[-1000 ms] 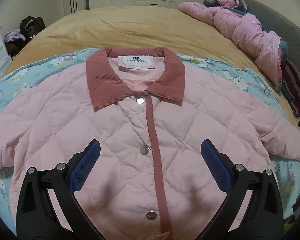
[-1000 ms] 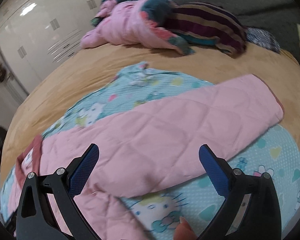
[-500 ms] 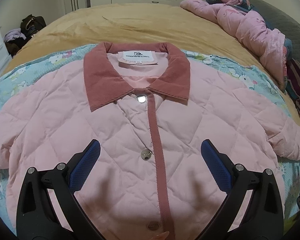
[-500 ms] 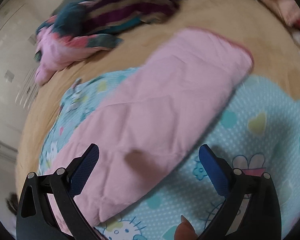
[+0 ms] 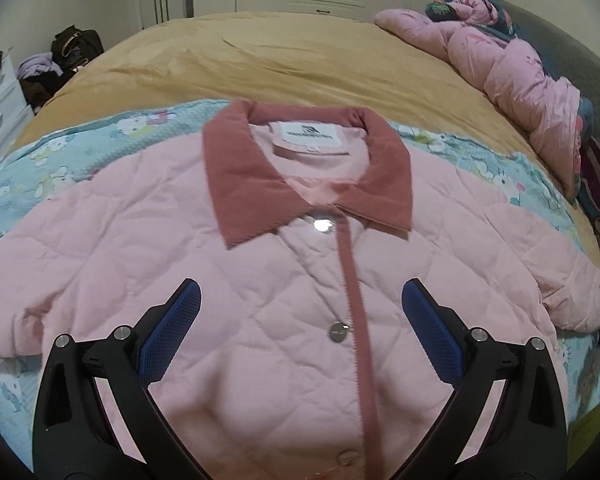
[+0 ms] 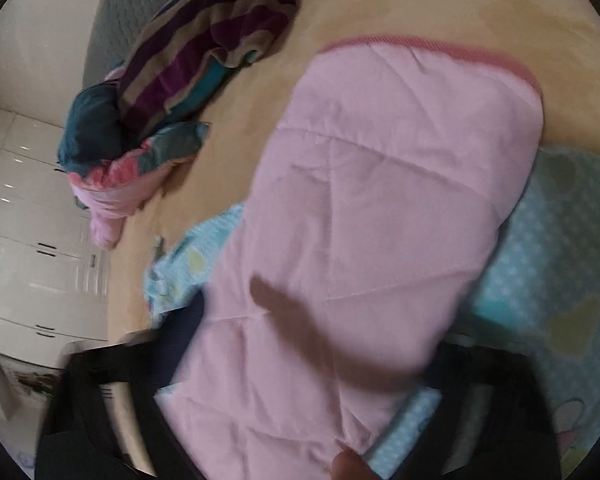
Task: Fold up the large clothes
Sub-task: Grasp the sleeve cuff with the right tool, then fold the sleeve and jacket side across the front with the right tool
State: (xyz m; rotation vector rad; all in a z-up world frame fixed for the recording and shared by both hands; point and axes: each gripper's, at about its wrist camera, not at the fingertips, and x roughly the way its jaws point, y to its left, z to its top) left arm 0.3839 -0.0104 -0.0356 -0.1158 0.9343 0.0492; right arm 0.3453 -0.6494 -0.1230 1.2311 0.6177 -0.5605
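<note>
Pink quilted jacket (image 5: 260, 280) lies front-up and buttoned across the middle of the left wrist frame, its darker rose collar (image 5: 236, 184) toward the top, on a blue cartoon-print sheet (image 5: 60, 160) over the tan bed (image 5: 280, 64). The left claw (image 5: 300, 320) hangs above the chest with its blue pads (image 5: 172, 332) spread wide, holding nothing. In the right wrist frame, a jacket sleeve (image 6: 380, 220) fills the centre, cuff at the upper right. The right claw (image 6: 300, 380) is blurred at the bottom edge; I cannot tell whether it is spread or closed. A striped garment (image 6: 204, 44) sits upper left.
</note>
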